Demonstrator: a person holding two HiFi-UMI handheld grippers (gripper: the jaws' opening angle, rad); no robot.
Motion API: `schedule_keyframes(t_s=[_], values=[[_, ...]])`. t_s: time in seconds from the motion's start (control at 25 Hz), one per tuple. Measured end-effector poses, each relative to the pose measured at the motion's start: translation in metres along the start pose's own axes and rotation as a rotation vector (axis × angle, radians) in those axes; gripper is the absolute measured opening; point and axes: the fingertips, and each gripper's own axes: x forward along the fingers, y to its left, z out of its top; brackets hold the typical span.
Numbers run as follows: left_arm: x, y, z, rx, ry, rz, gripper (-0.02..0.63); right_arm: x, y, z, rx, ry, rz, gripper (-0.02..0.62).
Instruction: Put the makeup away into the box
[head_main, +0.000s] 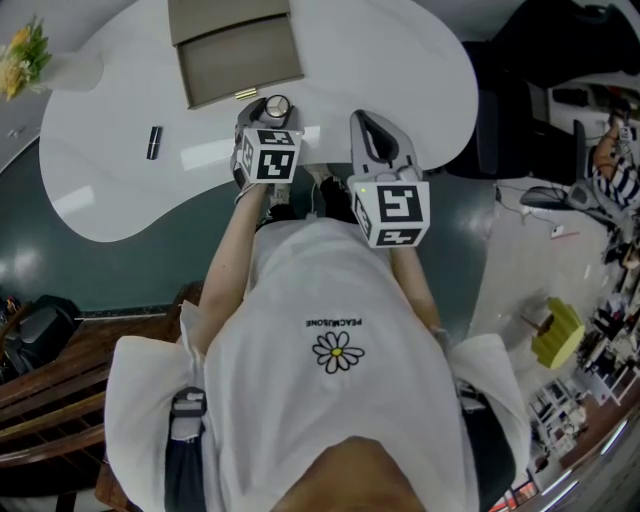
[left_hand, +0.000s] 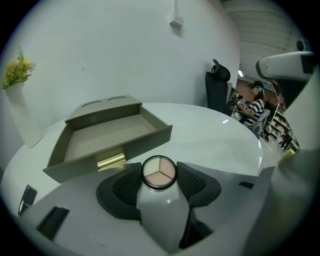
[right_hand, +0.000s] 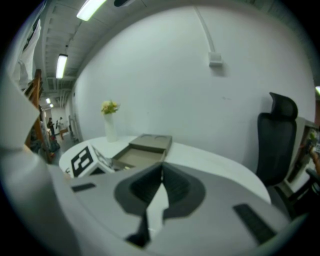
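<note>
**Compact in the left jaws, open box at 11 o'clock**

The round compact (left_hand: 159, 171), with 3 shades under its clear lid, lies flat on the white table (head_main: 400, 60). It sits at the very tips of the left gripper (left_hand: 159, 176). The 2 ribbed pads (left_hand: 126, 187) meet its black rim at 3 and 9 o'clock, so I read the tool as clamped on the compact, which is not yet lifted.

The grey box (left_hand: 115, 132) stands open at 11 o'clock from the compact, just beside it. Its gold handle (left_hand: 111, 161) faces the jaws and its inside is bare. A black lipstick (head_main: 154, 142) lies at 9 o'clock in the head view, well apart. A vase of yellow flowers (head_main: 25, 55) stands further off at 10 o'clock. The right gripper (right_hand: 161, 175) hangs at 3 o'clock of the left one with its jaws pressed together on nothing.

The rim is thin and slick, and the hold is at the fingertips only, so the compact could squirt out. It seems wise to firm the grip across the widest part before raising it. Lift it level and high enough to clear the front wall and handle. Carry it toward 11 o'clock, lower it close to the box floor and only then let go. The right tool is best kept where it is, off the path.
</note>
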Motion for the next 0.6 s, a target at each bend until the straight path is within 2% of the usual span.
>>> schedule_keyframes(t_s=[0.4, 0.6], values=[[-0.0002, 0.0018, 0.0001, -0.041, -0.006, -0.02, 0.229, 0.002, 0.0052, -0.002, -0.008, 0.001, 0.009, 0.029], [-0.0063, 0.0054, 0.0062, -0.126, -0.025, -0.042, 0.227, 0.0035, 0.0056, 0.0017, -0.008, -0.008, 0.014, 0.029]])
